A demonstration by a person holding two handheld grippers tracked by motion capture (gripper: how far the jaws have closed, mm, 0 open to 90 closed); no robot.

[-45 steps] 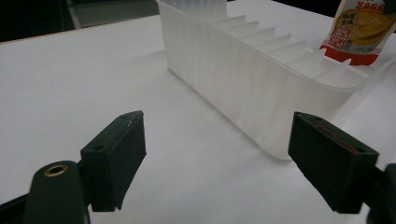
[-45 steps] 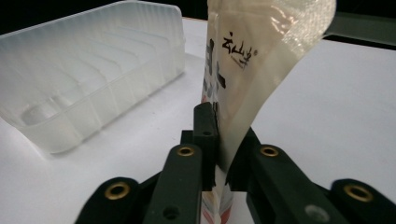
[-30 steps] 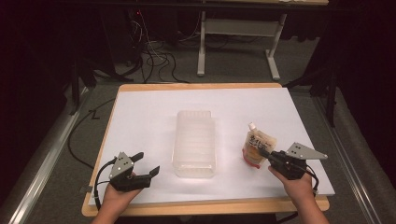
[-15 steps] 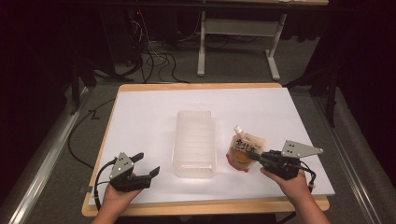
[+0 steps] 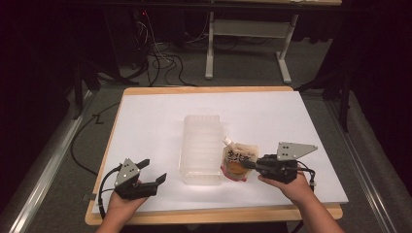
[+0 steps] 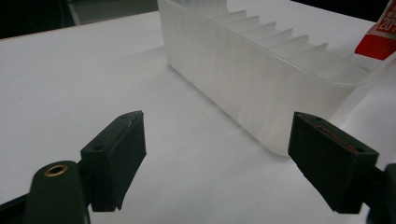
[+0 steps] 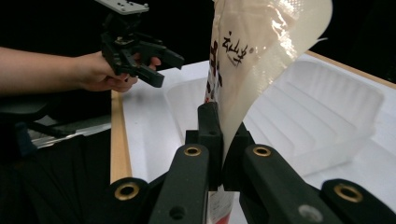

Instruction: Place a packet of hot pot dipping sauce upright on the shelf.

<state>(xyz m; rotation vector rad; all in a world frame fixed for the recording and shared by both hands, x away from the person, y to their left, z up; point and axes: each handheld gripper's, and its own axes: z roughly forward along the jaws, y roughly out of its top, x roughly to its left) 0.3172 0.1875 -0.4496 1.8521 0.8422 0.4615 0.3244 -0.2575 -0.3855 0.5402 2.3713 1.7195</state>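
**Pouch held beside the clear tray**

The right gripper (image 5: pixel 248 164) is clamped tight on a spouted food pouch (image 5: pixel 238 161), its jaws pinching the pouch's edge; in the right gripper view the pouch (image 7: pixel 252 56) rises upright from between the closed jaws, its translucent back curling over at the top. The pouch hangs just beside the right long wall of a clear ribbed plastic tray (image 5: pixel 201 145), near the tray's front right corner; whether it touches the tray cannot be told. The tray stands lengthwise at the middle of the white-covered worktop (image 5: pixel 160 116), towards the front edge.

The left gripper (image 5: pixel 154 171) sits near the worktop's front left corner, well apart from the tray, with its jaws spread wide and nothing between them. The left gripper view looks past those jaws at the tray's (image 6: pixel 243 88) long wall, with the red bottom of the pouch (image 6: pixel 379 39) beyond it.
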